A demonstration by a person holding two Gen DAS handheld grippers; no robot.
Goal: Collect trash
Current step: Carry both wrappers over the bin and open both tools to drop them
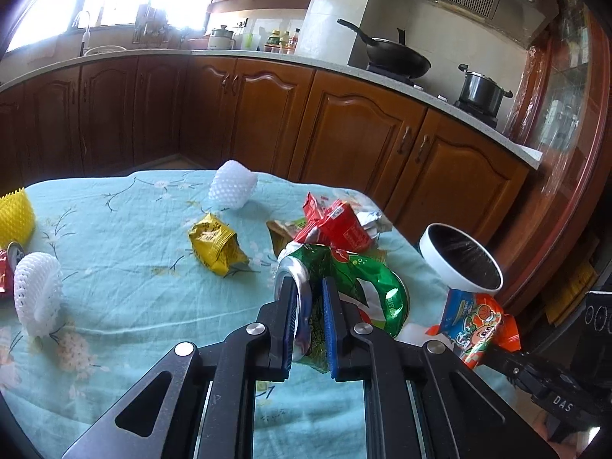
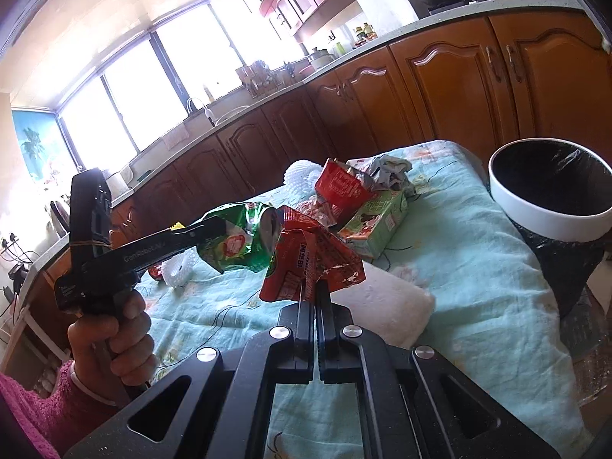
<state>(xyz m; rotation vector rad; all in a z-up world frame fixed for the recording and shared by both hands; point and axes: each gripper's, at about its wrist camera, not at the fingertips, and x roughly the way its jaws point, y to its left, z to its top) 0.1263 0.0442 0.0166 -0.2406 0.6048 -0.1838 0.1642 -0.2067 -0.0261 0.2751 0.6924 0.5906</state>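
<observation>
A: My left tongs (image 2: 214, 229) are matte black, white lettering along the arm, blue pads (image 1: 329, 317).

B: Silver screws on the right tongs (image 2: 313, 290); fuzzy pink sleeve (image 2: 30, 417), lower left.

A table under a pale turquoise flowered cloth (image 1: 126, 267) carries the litter: a yellow crumpled wrapper (image 1: 216, 244), two white foam nets (image 1: 232, 184) (image 1: 37, 298), a yellow foam net (image 1: 14, 216) at the left edge, a heap of red wrappers (image 1: 340, 225), a green carton (image 2: 373, 225).
</observation>
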